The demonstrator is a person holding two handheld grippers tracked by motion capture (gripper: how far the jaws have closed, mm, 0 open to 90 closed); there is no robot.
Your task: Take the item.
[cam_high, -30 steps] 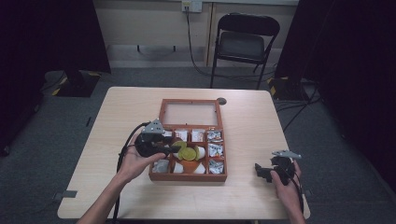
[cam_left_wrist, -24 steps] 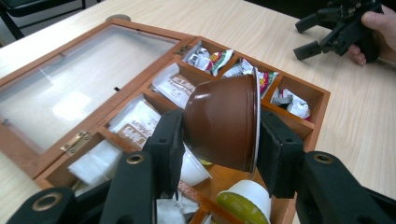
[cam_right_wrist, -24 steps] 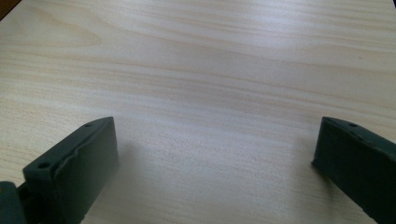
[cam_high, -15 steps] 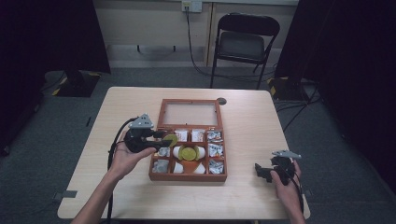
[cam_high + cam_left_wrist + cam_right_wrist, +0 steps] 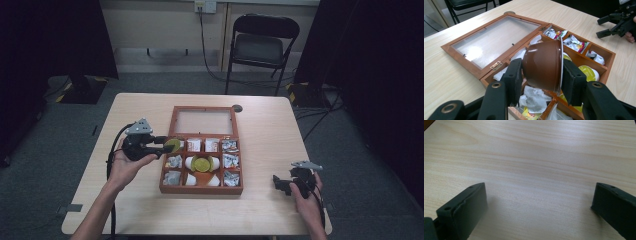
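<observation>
A wooden box sits at the middle of the bench, its glass lid folded flat open on the far side. The left gripper hangs over the box's left edge, by the far-left compartment, its jaws closed on a brown pod that is tipped on its side, rim toward the right jaw and base toward the left; the pod is clear of the box floor, above crumpled packets. In the box's grid, a yellow-lidded pod lies in the centre cell, white pods sit in the near-middle cells, and foil packets fill the right column. The right gripper rests on the bench well to the right of the box, near the front edge, held by the person's hand; its jaws stand wide apart with only bare wood between them. A folding chair stands on the floor beyond the bench, behind the box.
</observation>
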